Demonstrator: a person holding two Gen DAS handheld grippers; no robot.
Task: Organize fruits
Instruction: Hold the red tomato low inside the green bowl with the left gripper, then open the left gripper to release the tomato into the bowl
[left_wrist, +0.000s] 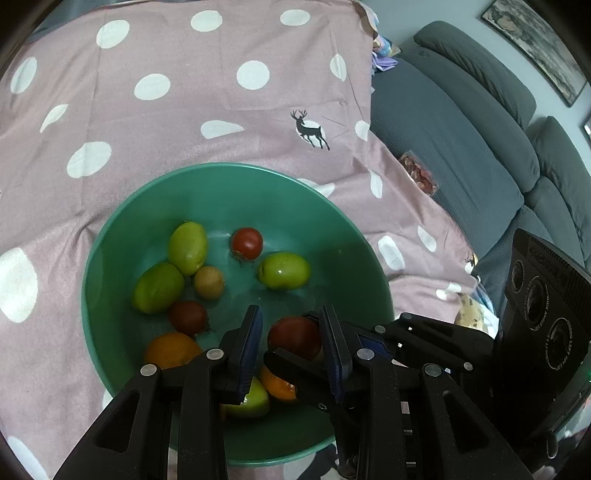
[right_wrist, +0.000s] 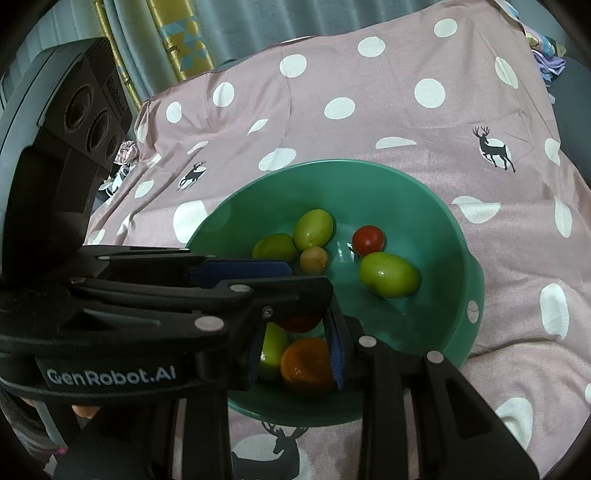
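Note:
A green bowl (left_wrist: 110, 258) holds several fruits: green ones (left_wrist: 187, 248), a red tomato (left_wrist: 246, 243), a small brown fruit (left_wrist: 209, 282), dark red tomatoes and oranges. My left gripper (left_wrist: 291, 345) is over the bowl's near side, jaws open around a dark red tomato (left_wrist: 293, 338), pads apart from it. My right gripper (right_wrist: 295, 354) reaches in from the right, jaws open around an orange (right_wrist: 306, 363) in the bowl (right_wrist: 458, 258). The left gripper crosses in front of it in the right wrist view.
The bowl sits on a pink polka-dot cloth (left_wrist: 184, 92) with deer prints. A grey sofa (left_wrist: 480, 147) lies to the right with a small red packet (left_wrist: 419, 173) on it. Curtains (right_wrist: 177, 37) hang behind the table.

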